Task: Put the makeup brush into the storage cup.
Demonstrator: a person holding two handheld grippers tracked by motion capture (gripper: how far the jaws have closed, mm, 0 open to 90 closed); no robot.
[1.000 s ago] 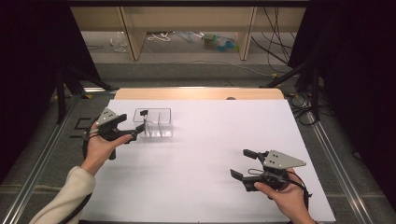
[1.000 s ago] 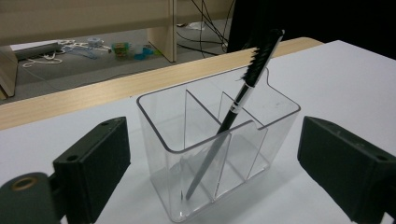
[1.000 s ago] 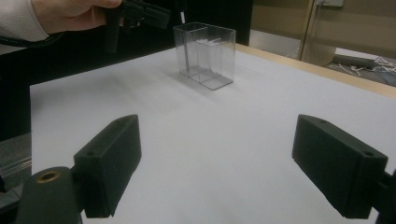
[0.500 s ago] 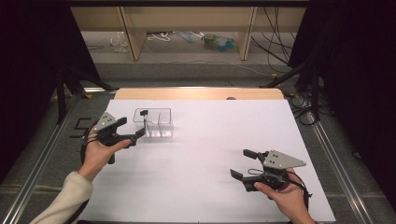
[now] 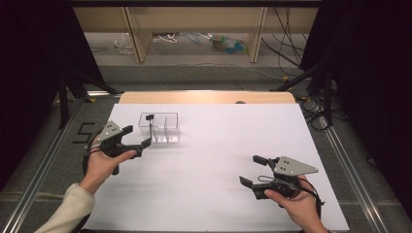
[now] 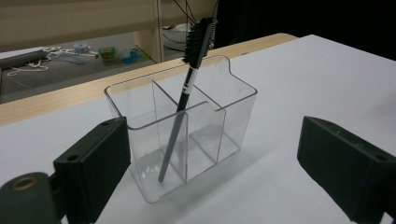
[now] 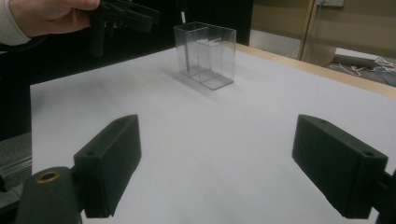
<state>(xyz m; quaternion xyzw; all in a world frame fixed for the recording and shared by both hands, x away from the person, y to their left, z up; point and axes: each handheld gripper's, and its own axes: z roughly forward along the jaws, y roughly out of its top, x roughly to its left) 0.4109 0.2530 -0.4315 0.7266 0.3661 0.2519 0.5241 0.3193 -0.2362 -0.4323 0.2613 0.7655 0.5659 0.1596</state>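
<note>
Hovering just left of the clear organizer (image 5: 160,128), the left gripper (image 5: 138,137) has fingers spread wide, holding nothing. A black brush (image 6: 187,93) leans in the organizer's left compartment on the worktop (image 5: 214,194). Near right, the right gripper (image 5: 252,170) is wide open and empty too.

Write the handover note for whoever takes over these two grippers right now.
Left gripper: open, holding nothing, just in front of the clear organizer, fingers apart and not touching it.
Right gripper: open, holding nothing, low over the white table at the near right, far from the organizer.
Things: the organizer stands upright at the table's far left. A black brush leans in one of its compartments, bristle head up above the rim.
Done: the brush is in the organizer, and neither gripper holds anything.
Left: probably nothing more than drawing the left gripper clear, unless the brush or organizer must be moved.
</note>
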